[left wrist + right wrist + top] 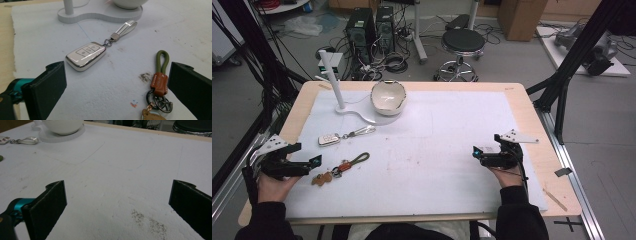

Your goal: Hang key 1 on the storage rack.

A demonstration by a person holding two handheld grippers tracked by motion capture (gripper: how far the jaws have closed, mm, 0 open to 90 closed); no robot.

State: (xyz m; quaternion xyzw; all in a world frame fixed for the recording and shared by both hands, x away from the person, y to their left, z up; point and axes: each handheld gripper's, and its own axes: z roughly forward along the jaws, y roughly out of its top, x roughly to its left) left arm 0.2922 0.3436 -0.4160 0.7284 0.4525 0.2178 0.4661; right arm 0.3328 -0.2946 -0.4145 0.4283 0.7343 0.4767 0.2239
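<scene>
Table [532, 130]: a wooden top under a white mat [437, 150] that covers most of it; your forearms come in from the near edge.
Stand [343, 107]: a white post on a flat base at the far left of the mat, with a white bowl [388, 97] sitting on the other end of that base.
Left gripper [314, 161]: you hold it low at the near left, jaws spread wide and holding nothing — in the left gripper view its right jaw stands just beside the brown tab of the green-loop keyring.
Right gripper [476, 152]: near the mat's right side, well apart from both keyrings, jaws wide apart over bare mat.
White key fob [86, 56]: flat on the mat between the stand and your left gripper, its pale strap [126, 27] pointing toward the bowl.
Green-loop keyring [160, 75]: flat on the mat just ahead of your left gripper — green cord loop, brown leather tab, metal rings at the near end.
</scene>
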